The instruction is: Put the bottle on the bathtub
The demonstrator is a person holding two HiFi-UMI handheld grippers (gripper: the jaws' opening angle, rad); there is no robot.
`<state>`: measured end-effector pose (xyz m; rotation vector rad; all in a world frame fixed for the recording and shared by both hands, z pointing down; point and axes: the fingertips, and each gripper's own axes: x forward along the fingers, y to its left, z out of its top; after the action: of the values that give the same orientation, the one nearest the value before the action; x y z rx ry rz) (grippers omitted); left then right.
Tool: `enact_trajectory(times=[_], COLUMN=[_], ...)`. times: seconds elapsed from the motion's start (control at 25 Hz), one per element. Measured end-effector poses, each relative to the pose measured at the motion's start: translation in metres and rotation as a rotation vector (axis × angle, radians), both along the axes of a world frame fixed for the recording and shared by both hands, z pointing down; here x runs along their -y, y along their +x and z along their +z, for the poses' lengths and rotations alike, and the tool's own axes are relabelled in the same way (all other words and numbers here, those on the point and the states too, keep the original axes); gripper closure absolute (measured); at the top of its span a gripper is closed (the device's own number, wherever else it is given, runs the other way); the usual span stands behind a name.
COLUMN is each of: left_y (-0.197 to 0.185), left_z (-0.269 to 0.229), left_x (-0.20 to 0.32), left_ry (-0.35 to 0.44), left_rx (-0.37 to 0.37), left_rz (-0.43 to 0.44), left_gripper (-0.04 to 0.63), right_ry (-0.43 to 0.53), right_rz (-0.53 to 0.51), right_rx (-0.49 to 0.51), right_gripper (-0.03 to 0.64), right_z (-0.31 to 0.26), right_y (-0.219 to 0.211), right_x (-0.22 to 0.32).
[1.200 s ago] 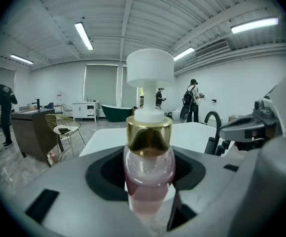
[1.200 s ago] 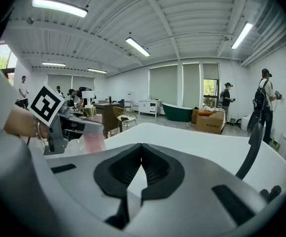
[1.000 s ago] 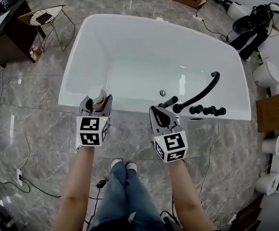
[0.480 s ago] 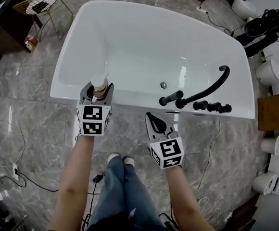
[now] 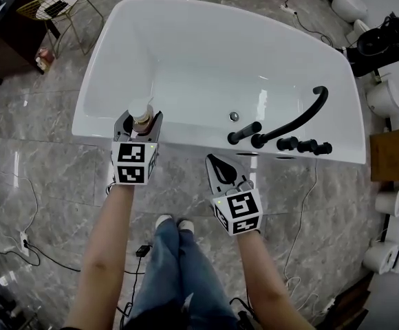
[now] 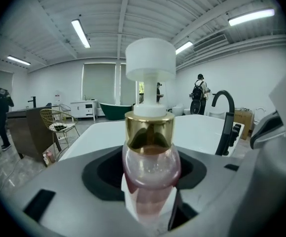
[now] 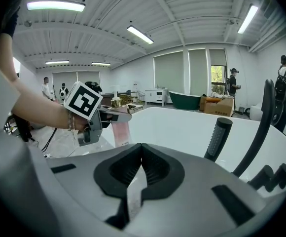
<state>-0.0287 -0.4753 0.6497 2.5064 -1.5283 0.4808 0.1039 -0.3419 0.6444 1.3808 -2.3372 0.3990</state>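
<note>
A clear pink pump bottle (image 6: 151,169) with a gold collar and a white pump head (image 5: 139,111) stands upright between the jaws of my left gripper (image 5: 138,125), which is shut on it. In the head view the bottle is over the near rim of the white bathtub (image 5: 117,135), at its left part. From the right gripper view the pink bottle (image 7: 120,133) shows held just above the rim. My right gripper (image 5: 219,165) is shut and empty, hanging over the floor just short of the near rim, below the black faucet (image 5: 290,122).
A black hand shower (image 5: 244,133) and black tap knobs (image 5: 301,145) sit on the tub's near right rim. A gold wire chair (image 5: 55,10) and dark desk (image 5: 0,33) stand at the far left. Cardboard box (image 5: 393,155) and white fixtures line the right. Cables (image 5: 20,249) lie on the marble floor.
Both grippers have drawn back toward me a little. The left gripper has kept the bottle over the tub's near rim while the right one has dropped off the rim to the floor side.
</note>
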Motion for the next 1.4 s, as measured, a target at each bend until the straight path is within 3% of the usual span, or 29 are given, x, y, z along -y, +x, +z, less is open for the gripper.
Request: enact_trajectory(times=[0.08,0.2,0.36,0.84,1.12,1.4], left_y=[0.001,0.001,-0.002,-0.017,-0.016,-0.030], left_z=[0.002,-0.002,-0.011,-0.083,-0.131,-0.177], left_x=[0.001,-0.001,-0.015,-0.074,-0.101,-0.119], left_ry=[-0.018,-0.043,-0.090,-0.128,-0.097,-0.046], left_rx=[0.016,-0.008,-0.012,-0.015,0.009,-0.012], left_rz=[-0.004,-0.009,-0.018,0.007,0.040,0.000], left_gripper=[0.347,0.249,0.181,0.178,0.179,0.179], right_ry=[0.005,0.006,0.004,0.017,0.084,0.143], right_rz=[-0.001,0.003,0.009,0.015,-0.005,0.019], right_rx=[0.000,0.000,0.004,0.037,0.011,-0.005], right_gripper=[0.601,0.601,0.601,0.601,0.601,0.601], right_z=[-0.004,-0.011,-0.030,-0.117,-0.178,-0.220], right_y=[-0.002,-0.001,0.000,-0.012,-0.016,-0.018], right_x=[0.000,-0.004,-0.012,-0.031,-0.040,-0.048])
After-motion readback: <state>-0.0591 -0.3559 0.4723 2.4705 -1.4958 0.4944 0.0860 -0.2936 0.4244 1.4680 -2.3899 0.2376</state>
